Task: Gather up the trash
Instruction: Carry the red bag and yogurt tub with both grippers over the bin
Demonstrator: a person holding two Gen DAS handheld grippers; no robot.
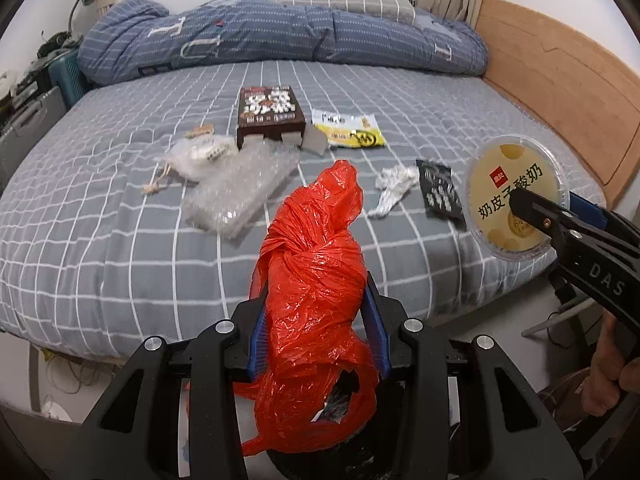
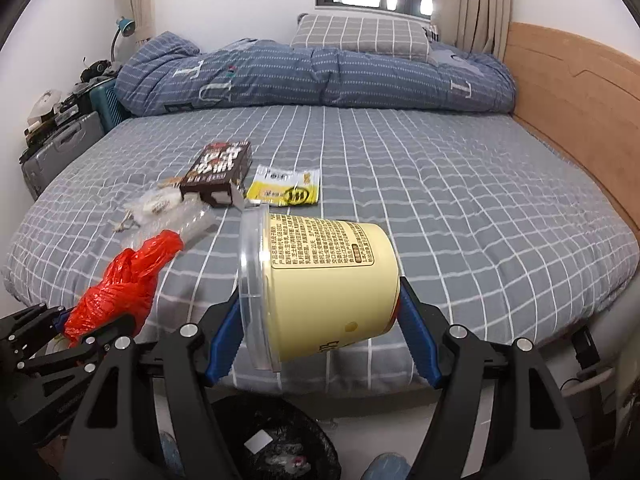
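Observation:
My left gripper (image 1: 318, 328) is shut on a crumpled red plastic bag (image 1: 316, 288), which sticks up past the blue pads and hangs down below them. The same red bag (image 2: 120, 284) shows at the lower left of the right wrist view. My right gripper (image 2: 320, 332) is shut on a pale yellow yogurt tub (image 2: 324, 280) with a clear lid, held on its side. In the left wrist view that tub (image 1: 516, 196) faces the camera lid-first at the right. Both are held off the bed's near edge, above a black-lined trash bin (image 2: 276, 440) on the floor.
On the grey checked bed (image 1: 120, 240) lie a brown box (image 1: 268, 114), a yellow packet (image 1: 348, 130), bubble wrap (image 1: 240, 188), a clear bag with string (image 1: 196, 156), crumpled white paper (image 1: 392, 188) and a black sachet (image 1: 440, 192). A folded duvet (image 1: 280, 36) lies behind; a wooden headboard (image 1: 560, 80) stands right.

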